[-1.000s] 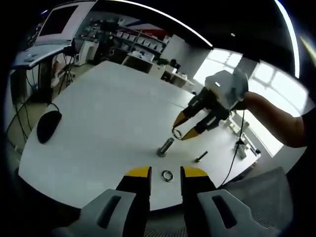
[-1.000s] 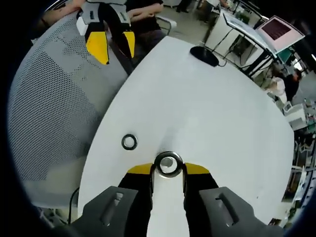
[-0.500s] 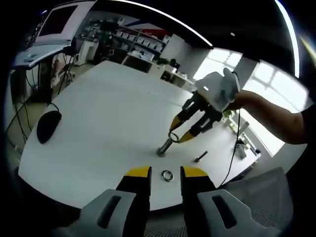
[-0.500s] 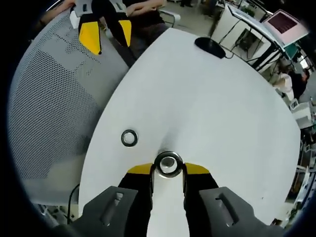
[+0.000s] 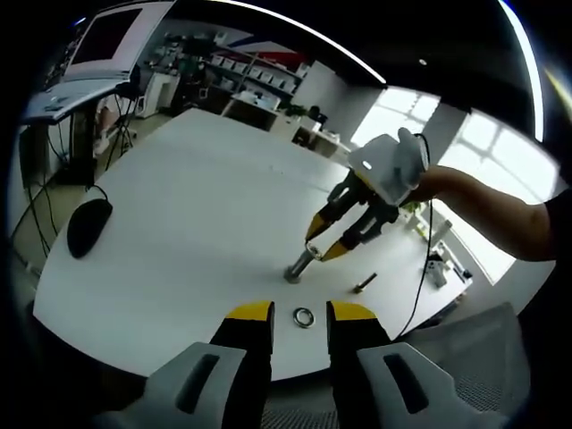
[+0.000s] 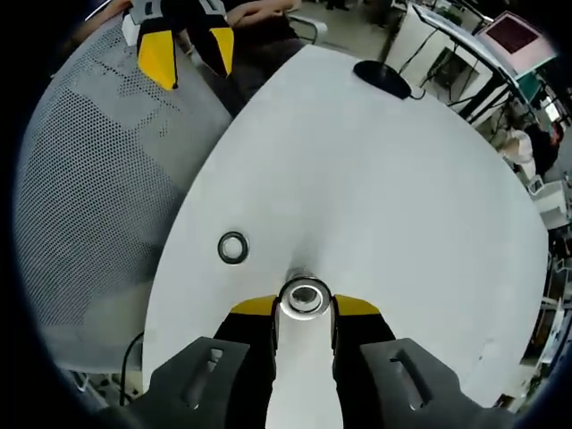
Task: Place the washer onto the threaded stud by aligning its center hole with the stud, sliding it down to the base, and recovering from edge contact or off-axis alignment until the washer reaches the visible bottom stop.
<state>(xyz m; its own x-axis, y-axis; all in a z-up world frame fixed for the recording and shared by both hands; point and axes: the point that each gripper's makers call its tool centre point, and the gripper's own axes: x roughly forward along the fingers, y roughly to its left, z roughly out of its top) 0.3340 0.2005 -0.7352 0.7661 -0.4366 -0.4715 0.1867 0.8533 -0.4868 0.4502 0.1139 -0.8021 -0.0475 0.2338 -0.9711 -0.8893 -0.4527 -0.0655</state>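
A threaded stud (image 5: 298,266) stands on the white table (image 5: 197,206), leaning in the left gripper view. My right gripper (image 5: 325,241) comes in from the right, and its yellow tips sit at the stud's top end. In the right gripper view my right gripper (image 6: 304,307) is shut on a steel washer (image 6: 304,298), and the stud's end shows through its hole. Whether the washer is over the threads I cannot tell. A second washer (image 5: 304,316) lies flat on the table, just ahead of my left gripper (image 5: 300,313), which is open and holds nothing.
A small bolt (image 5: 364,284) lies right of the stud. A black mouse (image 5: 88,226) rests near the table's left edge, with a monitor (image 5: 107,40) behind it. A grey mesh chair (image 6: 80,179) stands by the table's near edge. A person's arm (image 5: 492,210) holds the right gripper.
My right gripper has carried its washer down and left, from beside the stud to the stud's top end. The left gripper and the loose washer have stayed put.
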